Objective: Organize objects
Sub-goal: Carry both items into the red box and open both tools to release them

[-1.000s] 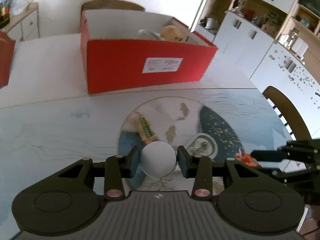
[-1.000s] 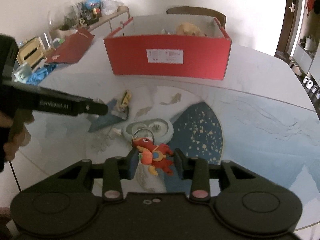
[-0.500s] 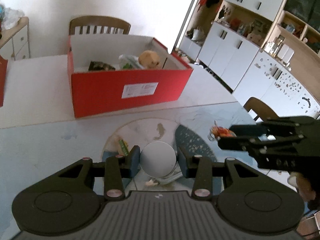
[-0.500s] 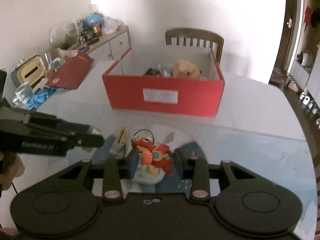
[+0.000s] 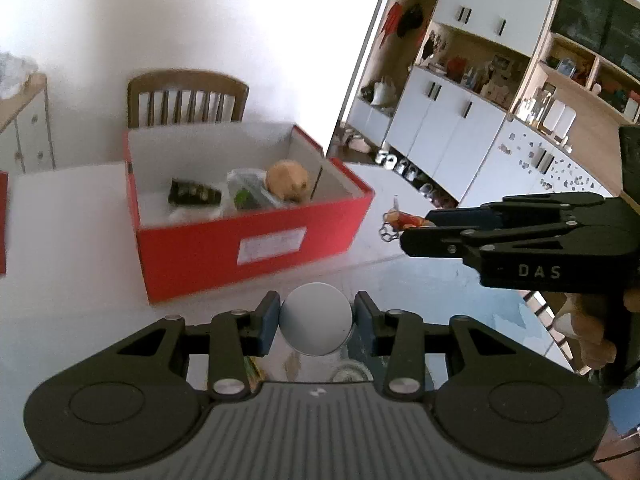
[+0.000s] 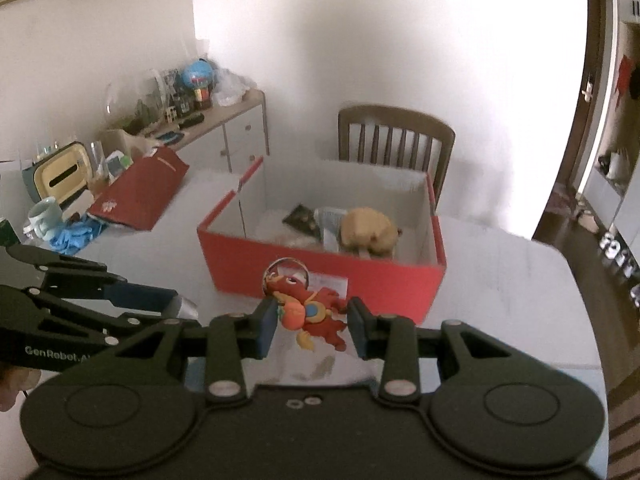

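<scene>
Both grippers are hovering short of the red box (image 5: 248, 240), left gripper (image 5: 316, 319) jaws pinching a grey disc (image 5: 316, 319), right gripper (image 6: 312, 318) jaws clasping a dragon keychain (image 6: 310, 312) — either risks slipping onto the worktop (image 6: 500, 280).

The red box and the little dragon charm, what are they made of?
The red box looks like matte cardboard: thin flat walls, white inside, a paper label on its front. The dragon charm in the right hand-held gripper seems soft moulded rubber or PVC, glossy and brightly coloured, on a shiny metal ring.
</scene>
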